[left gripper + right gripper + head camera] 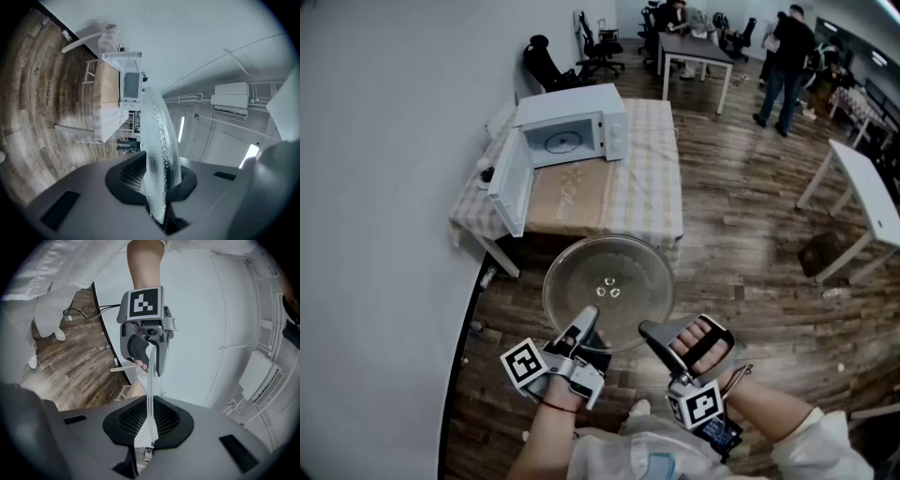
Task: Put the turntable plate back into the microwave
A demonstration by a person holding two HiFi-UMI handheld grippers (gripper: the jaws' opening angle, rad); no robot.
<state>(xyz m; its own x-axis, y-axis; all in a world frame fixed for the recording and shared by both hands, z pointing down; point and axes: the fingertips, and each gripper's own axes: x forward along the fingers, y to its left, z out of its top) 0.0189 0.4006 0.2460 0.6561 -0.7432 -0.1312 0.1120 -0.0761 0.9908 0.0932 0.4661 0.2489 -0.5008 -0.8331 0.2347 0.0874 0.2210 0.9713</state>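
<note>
The round clear glass turntable plate (609, 281) is held in the air, roughly level, over the brown wooden plank floor (741, 216), just off the near edge of the desk (652, 187) and clear of it. The left gripper (589, 316) has its jaws closed on the near-left part of the plate's rim. In the left gripper view the glass stands edge-on, pinched between the two dark pads. The right gripper (649, 330) has its jaws clamped on the near-right part of the rim. In the right gripper view the plate shows as a thin edge running from between its pads across to the left gripper, whose marker cube faces the camera. A hand is wrapped round each gripper's handle.

The desk is covered with a pale checked cloth. The white microwave oven (581, 127) stands at its far edge, toward the far left corner. Its hinged white door (511, 183) is swung wide open, out over the left edge of the desk, and the cavity faces the near edge. A flat tan mat (572, 199) lies on the cloth just in front of the oven. Beyond the desk are black office chairs (600, 47), further white tables, and a standing person in dark clothes (787, 61).
</note>
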